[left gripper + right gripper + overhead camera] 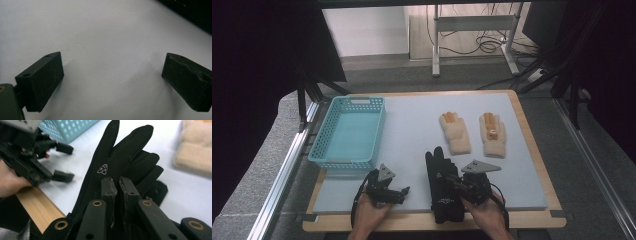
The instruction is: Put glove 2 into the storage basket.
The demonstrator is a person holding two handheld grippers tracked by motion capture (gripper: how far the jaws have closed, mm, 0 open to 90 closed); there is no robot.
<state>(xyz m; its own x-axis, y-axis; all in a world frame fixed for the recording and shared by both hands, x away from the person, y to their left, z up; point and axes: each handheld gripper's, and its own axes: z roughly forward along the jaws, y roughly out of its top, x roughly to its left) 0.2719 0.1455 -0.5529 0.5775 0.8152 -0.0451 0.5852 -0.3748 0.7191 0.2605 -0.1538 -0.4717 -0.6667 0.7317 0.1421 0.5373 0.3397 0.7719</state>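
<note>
The right gripper (118, 182) has its two black jaws pressed nearly together, pinching a fold of the black fabric glove (120, 157) with a small white emblem on its back. In the high view this gripper (460, 184) sits over the glove (439, 172) near the front edge of the pale grey mat (412, 135), right of the middle, with the glove's cuff reaching over the wooden board's front rim (532, 222). The glove's fingers point toward the far edge, and they lift off the mat in the right gripper view.

The left gripper (112, 75) has its jaws spread wide with only bare mat between them, holding nothing. It sits (404, 192) near the front edge, left of the glove and apart from it.

A turquoise perforated plastic basket (323, 135) stands at the mat's left edge. Two cream fleecy gloves lie side by side toward the right edge, one (457, 134) just left of the other (493, 135), well beyond the black glove.
</note>
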